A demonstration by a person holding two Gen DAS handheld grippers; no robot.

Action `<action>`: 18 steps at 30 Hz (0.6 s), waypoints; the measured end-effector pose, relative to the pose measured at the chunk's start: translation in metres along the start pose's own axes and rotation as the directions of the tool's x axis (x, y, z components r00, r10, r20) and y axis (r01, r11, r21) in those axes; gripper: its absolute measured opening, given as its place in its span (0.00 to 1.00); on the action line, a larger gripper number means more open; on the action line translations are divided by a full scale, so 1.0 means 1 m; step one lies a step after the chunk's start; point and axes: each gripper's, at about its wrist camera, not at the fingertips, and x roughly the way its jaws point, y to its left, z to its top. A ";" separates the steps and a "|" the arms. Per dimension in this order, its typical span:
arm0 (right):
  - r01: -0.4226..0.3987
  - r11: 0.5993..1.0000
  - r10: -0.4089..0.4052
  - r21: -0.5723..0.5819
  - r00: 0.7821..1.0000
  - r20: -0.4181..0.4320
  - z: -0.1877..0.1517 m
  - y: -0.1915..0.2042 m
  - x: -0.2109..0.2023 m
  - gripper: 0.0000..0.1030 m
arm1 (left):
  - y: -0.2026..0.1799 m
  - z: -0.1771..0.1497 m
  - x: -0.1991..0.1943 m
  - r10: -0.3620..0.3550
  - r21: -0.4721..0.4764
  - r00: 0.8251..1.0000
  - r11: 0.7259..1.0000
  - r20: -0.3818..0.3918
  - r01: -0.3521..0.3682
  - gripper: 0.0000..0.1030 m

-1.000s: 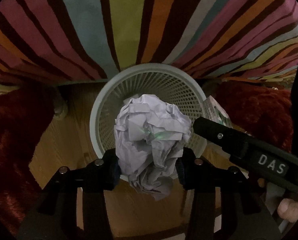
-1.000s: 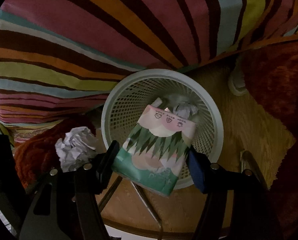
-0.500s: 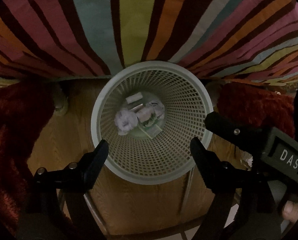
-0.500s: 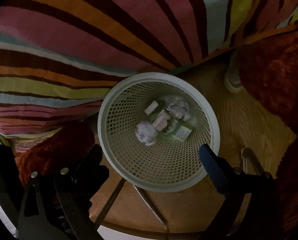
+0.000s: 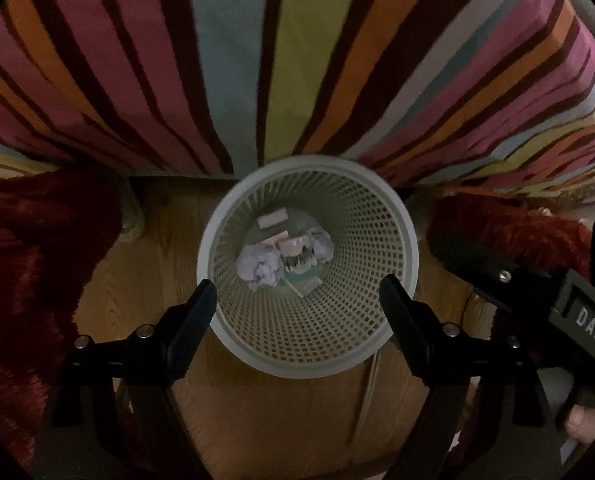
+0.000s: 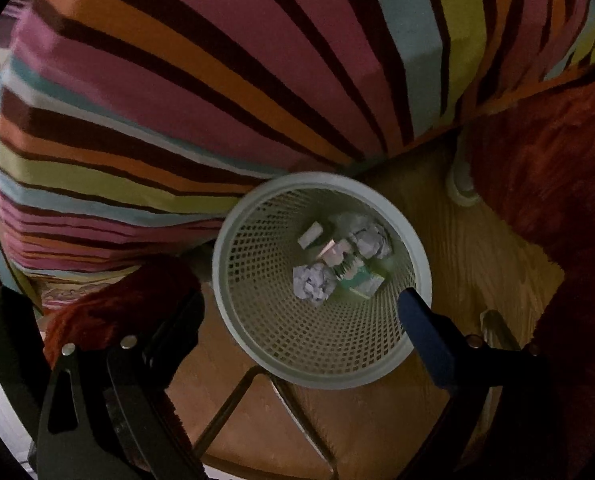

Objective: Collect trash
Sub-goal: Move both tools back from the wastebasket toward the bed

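Dropped: paper ball (image 5: 259, 266), tissue pack (image 5: 299, 266) in basket (image 5: 401, 216) | left gripper (image 5: 297, 294), right gripper (image 6: 301, 308) open | label "DAS"

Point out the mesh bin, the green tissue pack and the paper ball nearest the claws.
Mesh bin (image 5: 411, 240): left wrist view, right side of rim.
Green tissue pack (image 6: 361, 282): right wrist view, its green face.
Paper ball (image 5: 259, 266): left wrist view, middle of the crumple.

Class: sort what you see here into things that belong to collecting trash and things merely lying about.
Job: bin; paper ball; green packet; left tongs; right tongs.
Lying about: striped cover; red rug.
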 end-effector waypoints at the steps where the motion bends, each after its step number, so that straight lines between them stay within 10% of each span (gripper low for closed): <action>1: -0.002 1.000 0.002 -0.013 1.000 0.017 -0.001 0.002 -0.007 0.90 | 0.001 0.000 -0.004 0.002 -0.002 1.000 1.000 0.014 -0.002 0.79; 8: 0.017 0.986 0.017 -0.167 0.980 0.199 -0.001 0.027 -0.061 0.90 | 0.001 -0.003 -0.051 0.015 0.037 0.986 0.999 0.165 -0.021 0.79; 18: 0.146 0.910 0.091 -0.387 0.843 0.531 0.026 0.068 -0.147 0.90 | 0.015 0.033 -0.120 0.009 0.015 0.938 1.000 0.347 -0.015 0.79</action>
